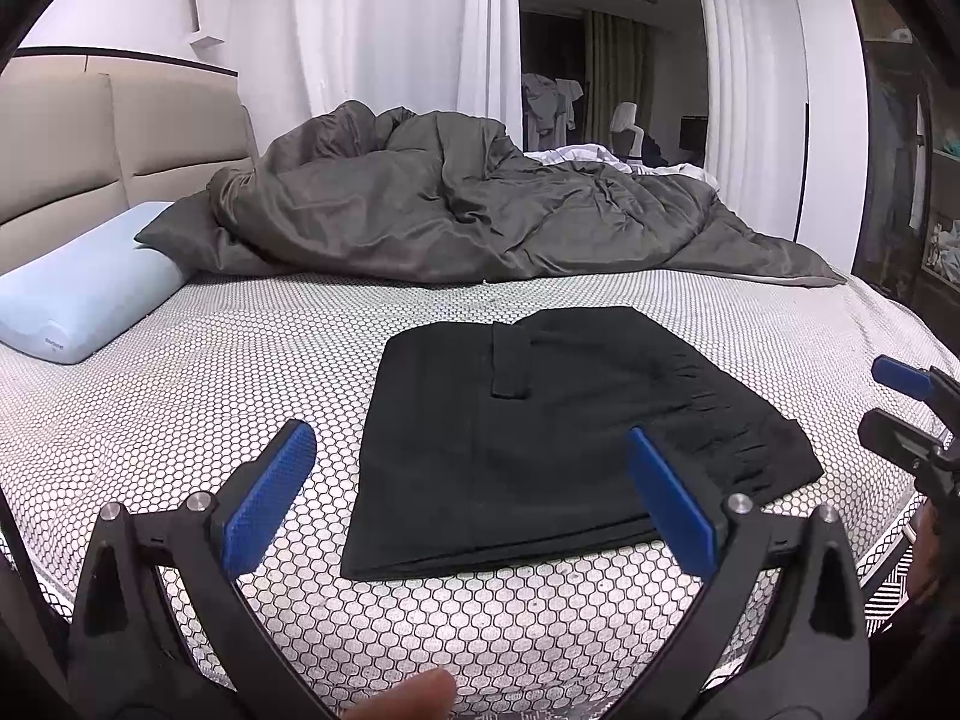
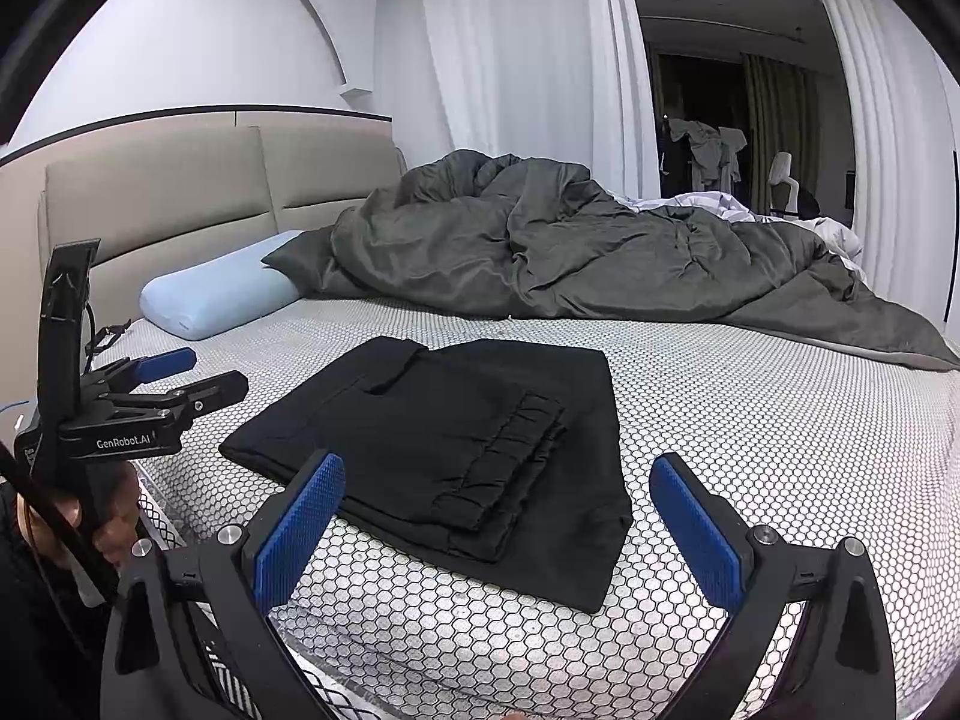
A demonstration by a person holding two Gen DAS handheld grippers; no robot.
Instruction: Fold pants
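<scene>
The black pants (image 1: 558, 438) lie folded into a flat rectangle on the honeycomb-patterned mattress (image 1: 240, 372), near its front edge. In the right wrist view the pants (image 2: 444, 438) show their gathered waistband folded on top. My left gripper (image 1: 471, 480) hovers just in front of the pants, open, with nothing between its blue pads (image 1: 270, 492). Its jaws also look apart at the left of the right wrist view (image 2: 198, 375). My right gripper (image 2: 498, 525) is open and empty, just short of the pants' near corner. It also shows at the right edge of the left wrist view (image 1: 888, 402).
A crumpled grey duvet (image 1: 456, 210) covers the far half of the bed. A light blue pillow (image 1: 78, 300) lies at the left by the beige headboard (image 2: 180, 204). White curtains (image 2: 510, 60) hang behind. The mattress edge (image 2: 420, 678) runs right below my grippers.
</scene>
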